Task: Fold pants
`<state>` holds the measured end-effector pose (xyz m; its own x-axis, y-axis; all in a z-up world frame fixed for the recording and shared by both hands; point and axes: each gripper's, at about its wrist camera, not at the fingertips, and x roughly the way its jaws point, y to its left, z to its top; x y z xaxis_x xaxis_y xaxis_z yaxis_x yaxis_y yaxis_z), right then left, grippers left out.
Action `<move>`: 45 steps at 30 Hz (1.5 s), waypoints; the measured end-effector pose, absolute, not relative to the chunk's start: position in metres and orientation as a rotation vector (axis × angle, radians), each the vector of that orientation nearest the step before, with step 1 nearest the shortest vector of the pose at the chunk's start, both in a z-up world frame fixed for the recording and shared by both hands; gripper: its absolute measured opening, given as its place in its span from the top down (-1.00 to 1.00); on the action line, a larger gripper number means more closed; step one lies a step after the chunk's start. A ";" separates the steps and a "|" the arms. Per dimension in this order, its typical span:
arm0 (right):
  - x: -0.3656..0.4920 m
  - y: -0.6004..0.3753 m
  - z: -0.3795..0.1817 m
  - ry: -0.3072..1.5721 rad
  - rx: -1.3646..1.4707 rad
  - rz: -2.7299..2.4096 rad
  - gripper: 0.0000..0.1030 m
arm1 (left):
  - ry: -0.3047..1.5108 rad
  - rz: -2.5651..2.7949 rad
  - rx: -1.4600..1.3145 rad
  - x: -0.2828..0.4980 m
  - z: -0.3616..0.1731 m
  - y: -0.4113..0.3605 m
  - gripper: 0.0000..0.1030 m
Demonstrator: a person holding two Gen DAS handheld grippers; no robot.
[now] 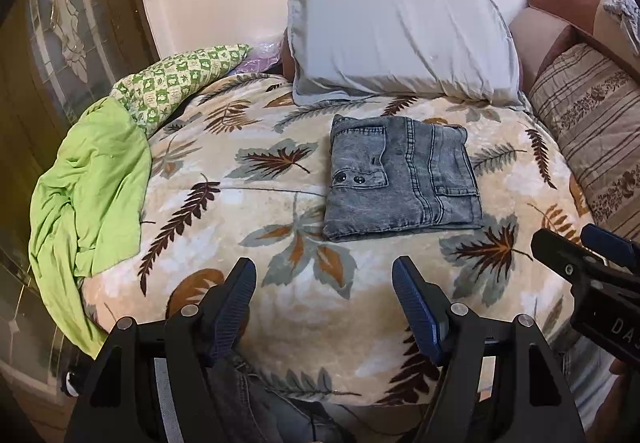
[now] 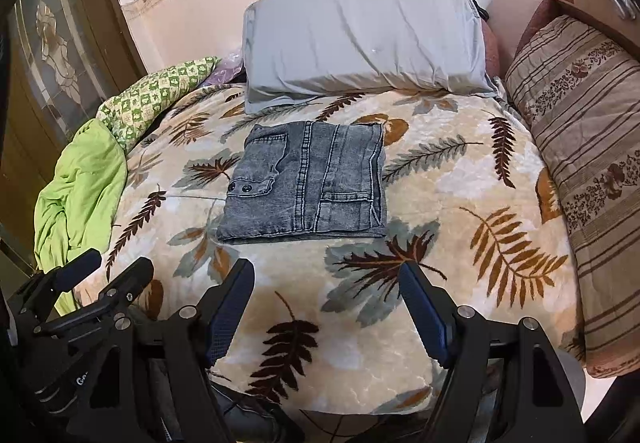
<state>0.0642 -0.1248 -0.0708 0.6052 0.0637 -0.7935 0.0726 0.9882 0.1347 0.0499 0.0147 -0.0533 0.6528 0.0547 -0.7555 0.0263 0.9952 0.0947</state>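
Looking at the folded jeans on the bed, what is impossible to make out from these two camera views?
- Underside and inner layers of the folded jeans: hidden by their own top layer, both views.
- Dark fabric at the near bed edge: covered by the left gripper, left wrist view.
- Purple item behind the grey pillow: mostly hidden, right wrist view.

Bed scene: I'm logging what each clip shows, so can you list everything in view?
Folded pants: one, grey denim, middle of the blanket.
Blanket: one, cream with leaf print, covers the bed.
Pillow: one, pale grey-blue, at the head, against the wall.
Striped cushion: one, beige-brown, right edge.
Green cloth: one, lime, crumpled at the left edge.
Checked cloth: one, green-white, behind the lime one.
Left claw: black, blue pads, open, empty.
Right claw: same, open, empty.
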 end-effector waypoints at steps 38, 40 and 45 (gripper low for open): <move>0.062 -0.126 -0.069 0.923 0.166 -0.012 -0.47 | 0.869 0.012 0.099 0.050 -0.049 0.015 -0.38; 0.063 -0.126 -0.070 0.924 0.163 -0.015 -0.47 | 0.871 0.011 0.100 0.052 -0.050 0.015 -0.38; 0.065 -0.126 -0.072 0.927 0.164 -0.016 -0.47 | 0.876 0.008 0.099 0.055 -0.052 0.015 -0.38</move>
<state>0.0648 -0.1256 -0.0719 0.6008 0.0570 -0.7974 0.0841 0.9874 0.1340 0.0554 0.0147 -0.0524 0.6409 0.0478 -0.7662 0.0337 0.9953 0.0904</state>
